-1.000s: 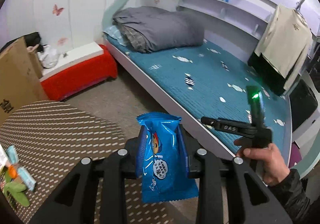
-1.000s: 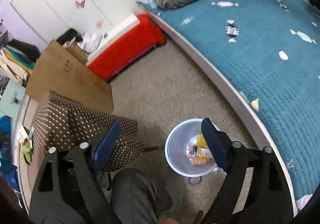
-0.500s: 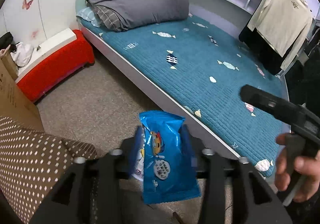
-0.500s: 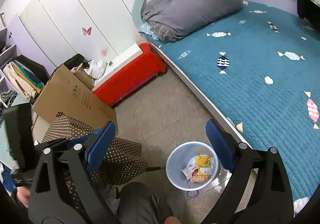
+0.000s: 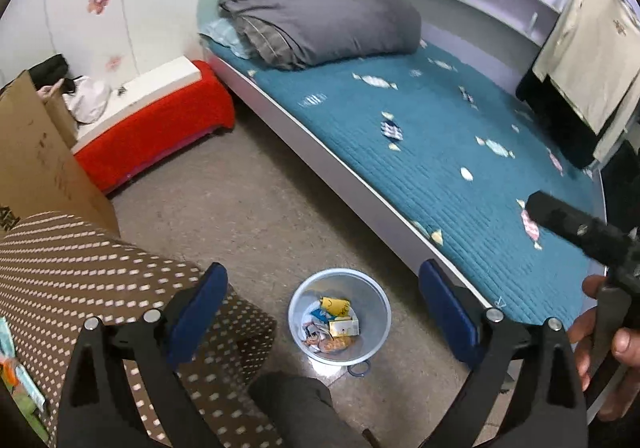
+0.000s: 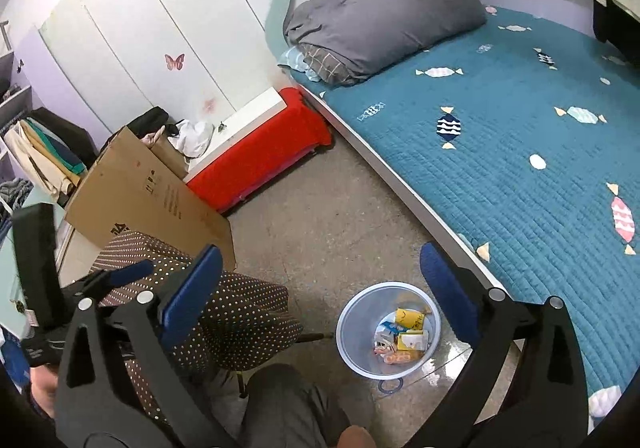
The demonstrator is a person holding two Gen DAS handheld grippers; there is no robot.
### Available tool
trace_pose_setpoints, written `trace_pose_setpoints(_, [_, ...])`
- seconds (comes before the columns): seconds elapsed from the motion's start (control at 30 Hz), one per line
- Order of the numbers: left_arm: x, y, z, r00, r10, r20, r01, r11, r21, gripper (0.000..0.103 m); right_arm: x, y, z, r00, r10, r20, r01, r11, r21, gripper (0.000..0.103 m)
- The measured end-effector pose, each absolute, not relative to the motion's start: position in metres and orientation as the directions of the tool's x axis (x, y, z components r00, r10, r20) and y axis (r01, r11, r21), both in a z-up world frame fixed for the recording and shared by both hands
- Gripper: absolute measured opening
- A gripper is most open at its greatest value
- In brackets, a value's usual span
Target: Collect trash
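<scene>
A pale translucent waste bin stands on the floor beside the bed, holding several wrappers, among them a yellow packet and a blue wrapper. My left gripper hovers above the bin; its jaws are opening, with nothing between the blue pads. My right gripper is also above the bin, its jaws opening and bare. The yellow packet shows in the right wrist view too. A hand holds the right gripper at the right edge.
A brown polka-dot tablecloth covers the table at the left, with small items at its edge. Behind it stand a cardboard box and a red bench. The teal bed runs along the right. A knee is just below the bin.
The blue snack bag that my left gripper held is gone from its jaws, which have spread wide. The left view swung over the bin. My right gripper rose and widened a little.
</scene>
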State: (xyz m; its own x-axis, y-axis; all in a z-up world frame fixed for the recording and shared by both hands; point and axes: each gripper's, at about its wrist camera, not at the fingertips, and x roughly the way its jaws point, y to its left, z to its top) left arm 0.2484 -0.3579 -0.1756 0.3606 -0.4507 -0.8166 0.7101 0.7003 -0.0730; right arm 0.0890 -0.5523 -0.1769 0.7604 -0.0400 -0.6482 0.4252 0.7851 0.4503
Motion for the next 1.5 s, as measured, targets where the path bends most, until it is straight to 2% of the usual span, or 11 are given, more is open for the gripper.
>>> trace_pose_setpoints(0.47, [0.225, -0.289, -0.115, 0.458, -0.522, -0.72, 0.676, 0.73, -0.1, 0.094, 0.11, -0.49, -0.133, 0.792, 0.003, -0.611, 0.317, 0.853, 0.415, 0.097])
trace_pose_setpoints(0.93, [0.211, -0.212, -0.081, 0.547, -0.553, -0.629, 0.609, 0.778, -0.154, 0.094, 0.133, -0.431, -0.102, 0.801, 0.079, -0.594, 0.196, 0.902, 0.384, 0.097])
trace_pose_setpoints(1.23, [0.206, -0.144, -0.068, 0.641, -0.508, -0.575, 0.513, 0.841, -0.171, 0.094, 0.152, -0.374, -0.074, 0.817, 0.146, -0.558, 0.085, 0.927, 0.366, 0.097])
trace_pose_setpoints(1.5, [0.207, -0.076, -0.075, 0.721, -0.392, -0.571, 0.365, 0.916, -0.168, 0.094, 0.168, -0.324, -0.064, 0.828, 0.203, -0.522, -0.021, 0.943, 0.333, 0.097])
